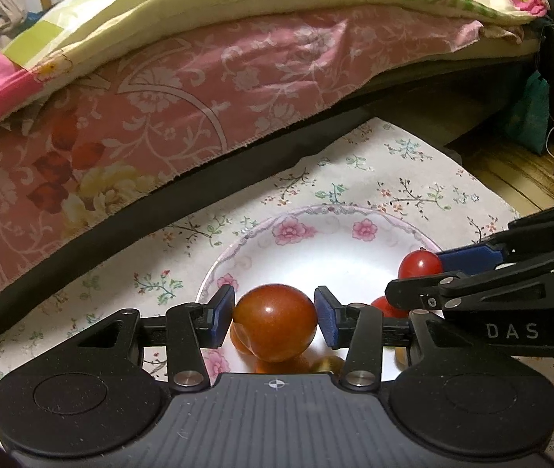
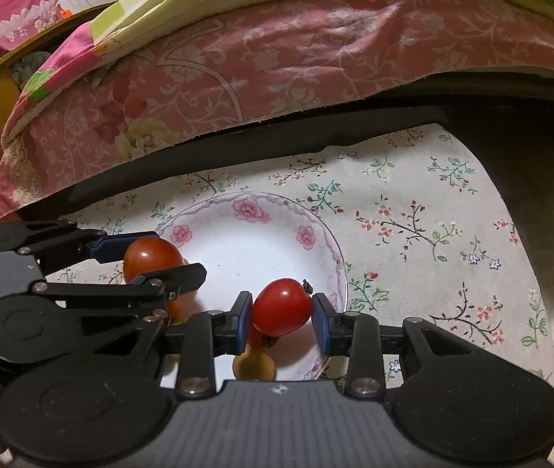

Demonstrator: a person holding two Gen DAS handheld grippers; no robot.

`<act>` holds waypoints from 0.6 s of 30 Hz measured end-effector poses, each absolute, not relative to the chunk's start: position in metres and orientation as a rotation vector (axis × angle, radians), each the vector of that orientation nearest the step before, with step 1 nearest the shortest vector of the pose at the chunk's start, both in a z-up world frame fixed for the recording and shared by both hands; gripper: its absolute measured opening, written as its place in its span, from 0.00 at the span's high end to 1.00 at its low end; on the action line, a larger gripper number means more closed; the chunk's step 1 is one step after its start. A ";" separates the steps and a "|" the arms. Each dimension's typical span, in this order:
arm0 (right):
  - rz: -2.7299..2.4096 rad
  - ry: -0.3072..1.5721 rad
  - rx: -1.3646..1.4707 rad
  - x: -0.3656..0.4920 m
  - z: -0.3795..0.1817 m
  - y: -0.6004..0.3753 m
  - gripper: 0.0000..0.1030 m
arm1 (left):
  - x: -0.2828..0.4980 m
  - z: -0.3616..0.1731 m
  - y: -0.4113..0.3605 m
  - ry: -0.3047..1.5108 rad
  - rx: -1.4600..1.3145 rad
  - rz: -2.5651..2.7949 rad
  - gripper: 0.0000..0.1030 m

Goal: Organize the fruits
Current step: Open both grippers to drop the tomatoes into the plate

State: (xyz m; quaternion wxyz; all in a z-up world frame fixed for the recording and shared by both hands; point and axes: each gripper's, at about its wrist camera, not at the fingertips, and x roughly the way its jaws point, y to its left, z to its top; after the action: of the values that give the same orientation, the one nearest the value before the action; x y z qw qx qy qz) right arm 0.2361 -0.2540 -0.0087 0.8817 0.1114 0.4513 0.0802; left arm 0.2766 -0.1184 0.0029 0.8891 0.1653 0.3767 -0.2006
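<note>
A white plate with pink flowers on its rim (image 1: 288, 230) (image 2: 245, 210) lies on a floral cloth. My left gripper (image 1: 275, 318) is shut on a dark red-orange tomato (image 1: 275, 325) (image 2: 152, 259) over the plate's near edge. My right gripper (image 2: 281, 314) is shut on a bright red tomato (image 2: 281, 306) (image 1: 419, 265) over the plate; it comes in from the right in the left wrist view. Under the grippers several more small fruits lie on the plate, among them another red one (image 1: 382, 306) and a yellow-orange one (image 2: 253, 366), partly hidden.
The floral cloth (image 2: 413, 214) covers a low table. Just behind it is a bed edge with a pink floral sheet (image 1: 199, 89) and a quilt on top. A wooden floor (image 1: 511, 171) and dark furniture lie to the right.
</note>
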 end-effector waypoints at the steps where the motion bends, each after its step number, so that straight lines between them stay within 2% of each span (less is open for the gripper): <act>1: 0.168 0.939 0.238 0.236 -0.008 -0.254 0.67 | 0.277 0.004 -0.118 0.780 0.341 -0.414 0.47; 18: 0.163 0.905 0.291 0.233 0.002 -0.260 0.66 | 0.271 0.022 -0.117 0.735 0.346 -0.403 0.40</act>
State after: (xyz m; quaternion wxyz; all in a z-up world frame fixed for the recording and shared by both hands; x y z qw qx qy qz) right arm 0.2325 -0.2604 0.0017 0.8860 0.1399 0.4350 0.0783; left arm 0.2714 -0.1175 0.0221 0.8989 0.1672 0.3551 -0.1947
